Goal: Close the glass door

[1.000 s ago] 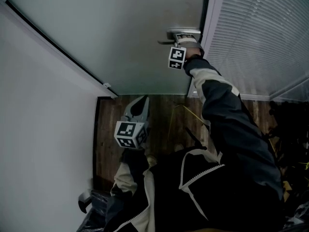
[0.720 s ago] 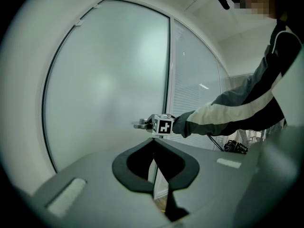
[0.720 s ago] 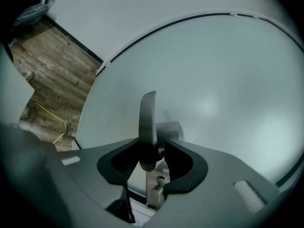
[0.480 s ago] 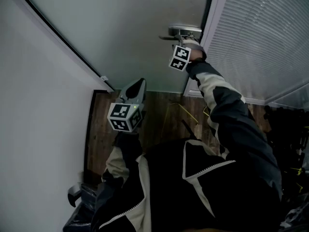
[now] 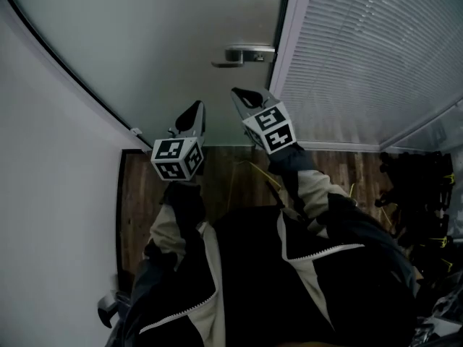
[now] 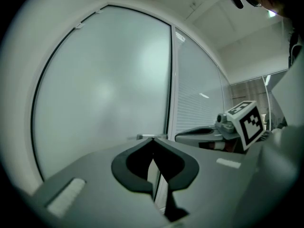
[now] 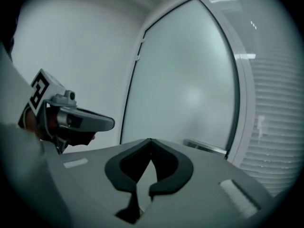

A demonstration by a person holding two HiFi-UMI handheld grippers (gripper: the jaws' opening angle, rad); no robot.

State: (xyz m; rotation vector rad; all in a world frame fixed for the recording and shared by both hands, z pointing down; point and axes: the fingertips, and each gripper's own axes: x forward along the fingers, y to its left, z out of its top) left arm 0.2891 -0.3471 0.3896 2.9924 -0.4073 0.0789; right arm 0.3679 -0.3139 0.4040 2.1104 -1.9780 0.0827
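Glass door (image 5: 159,35) fills the upper middle of the head view. Its right edge lies flush against the frame (image 5: 284,35) beside the slatted panel (image 5: 369,56), so it looks shut already. Its handle (image 5: 242,54) sits free at upper centre. Just below, apart from it, hang the left gripper (image 5: 195,110), jaws closed on nothing, and the right gripper (image 5: 239,94), whose jaws have just been closing and now meet, empty too. Held side by side and clear, they suggest the handle needs nothing more.
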